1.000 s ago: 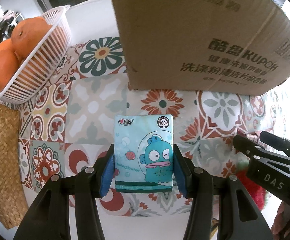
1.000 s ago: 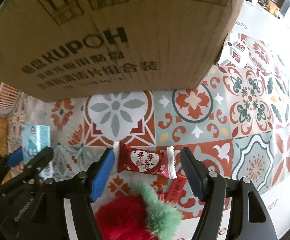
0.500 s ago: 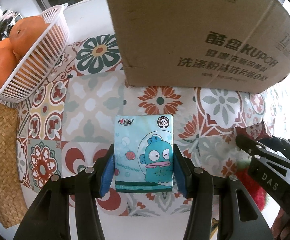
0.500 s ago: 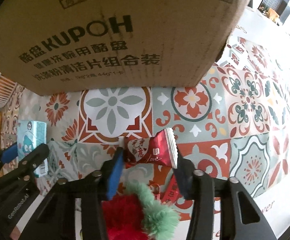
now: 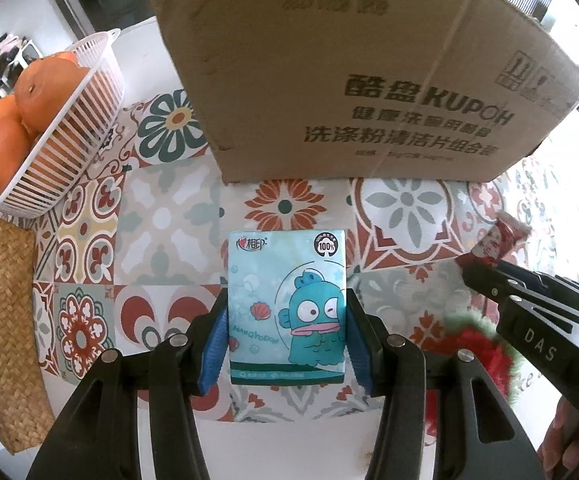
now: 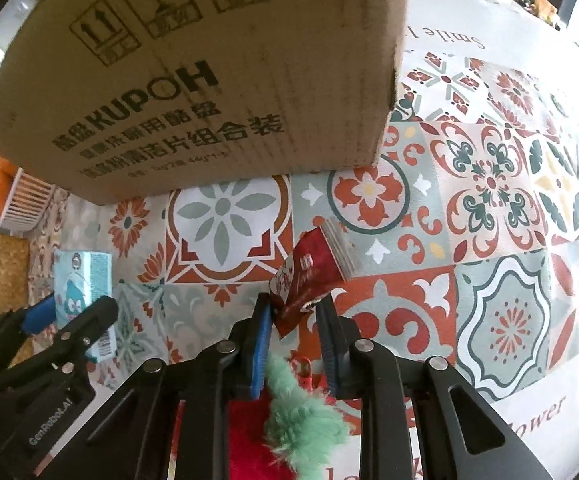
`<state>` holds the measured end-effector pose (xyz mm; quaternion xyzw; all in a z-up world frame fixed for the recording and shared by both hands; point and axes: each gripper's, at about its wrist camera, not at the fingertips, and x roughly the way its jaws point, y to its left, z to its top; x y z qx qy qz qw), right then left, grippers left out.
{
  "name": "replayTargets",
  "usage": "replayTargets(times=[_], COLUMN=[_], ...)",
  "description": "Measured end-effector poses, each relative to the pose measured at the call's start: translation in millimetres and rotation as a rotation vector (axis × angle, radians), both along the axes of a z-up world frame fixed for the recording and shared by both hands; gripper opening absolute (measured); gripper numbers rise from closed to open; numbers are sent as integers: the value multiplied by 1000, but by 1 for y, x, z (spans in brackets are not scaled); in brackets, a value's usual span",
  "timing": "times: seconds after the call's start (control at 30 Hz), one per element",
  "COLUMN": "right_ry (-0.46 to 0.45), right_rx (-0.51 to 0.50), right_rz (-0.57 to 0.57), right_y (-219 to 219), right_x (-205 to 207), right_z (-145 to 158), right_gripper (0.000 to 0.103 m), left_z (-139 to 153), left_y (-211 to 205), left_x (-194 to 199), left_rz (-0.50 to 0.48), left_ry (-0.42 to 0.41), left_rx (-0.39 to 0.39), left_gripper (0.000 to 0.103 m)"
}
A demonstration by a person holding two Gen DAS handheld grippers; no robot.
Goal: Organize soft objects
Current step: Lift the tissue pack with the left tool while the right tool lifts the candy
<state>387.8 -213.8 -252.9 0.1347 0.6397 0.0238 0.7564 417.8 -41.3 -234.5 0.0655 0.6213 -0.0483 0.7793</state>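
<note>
Pointing steeply down, both hand-held grippers

on the brown cardboard box (image 5: 369, 80) we read "kupoh" beside chinese characters. the pale blue tissue pack (image 5: 286, 308) with a cartoon fish carried "100%" and "hangyodon". the black right gripper (image 5: 465, 266) was marked "das", the black left gripper (image 6: 73, 316) "genrobot.ai". the white tablecloth edge (image 6: 441, 36) showed "smile".
</note>
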Motion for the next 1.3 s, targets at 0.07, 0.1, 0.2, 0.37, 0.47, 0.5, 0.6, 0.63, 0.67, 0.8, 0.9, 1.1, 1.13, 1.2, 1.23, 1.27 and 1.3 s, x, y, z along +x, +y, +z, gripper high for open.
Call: replayTargets(times=[0.07, 0.1, 0.2, 0.37, 0.47, 0.5, 0.6, 0.63, 0.67, 0.8, 0.9, 1.1, 1.13, 1.2, 1.23, 1.27, 1.3], right_ry=[-12, -24, -48, -65, -63, -70, -83, -85, -88, -82, -65, -47, -48, -47, -45, -45, -42], right_rx=[11, 7, 6, 17, 40, 47, 53, 52, 54, 50, 57, 70, 71, 72, 71, 70, 68], right_rz=[-4, -3, 0, -1, -21, -19, -13, -15, -20, -13, -9, -2, -3, -4, -4, -4, -7], right_y=[-16, -18, -25, -36, -38, -40, -42, -41, -42, -45, -45, -41, -41, -41, -41, -40, -40], right_x=[2, 1, 1, -3, -4, -5, -7, -9, -10, -10, -8, -9, -9, -8, -9, -7, -5], right_z=[5, 10, 23, 31, 33, 34, 40, 41, 44, 42, 33, 19, 17, 17, 17, 16, 15], right_gripper=[23, 22, 22, 22, 21, 21, 21, 21, 21, 21, 21, 21, 21, 26, 26, 29, 33], left_z=[3, 6, 17, 33, 37, 38, 40, 41, 40, 38, 35, 25, 23, 20, 19, 18, 17], left_y=[-3, -4, -4, -11, -13, -15, -15, -16, -15, -13, -13, -15, -15, -15, -15, -15, -14], left_x=[-1, -3, -4, -4, -7, -9, -10, -10, -9, -8, -8, -7, -7, -6, -6, -5, -4], left_rz=[-1, -1, -4, -12, -13, -15, -17, -16, -15, -18, -17, -21, -20, -18, -17, -17, -16], left_ry=[-4, -10, -30, -58, -65, -65, -70, -72, -73, -75, -70, -50, -45, -39, -38, -37, -35], left_rx=[-6, -11, -20, -10, -13, -15, -24, -27, -29, -27, -25, -18, -19, -24, -22, -21, -19], left_gripper=[51, 51, 51, 51, 51, 51, 51, 51, 51, 51, 51, 51, 51, 51, 51, 51, 51])
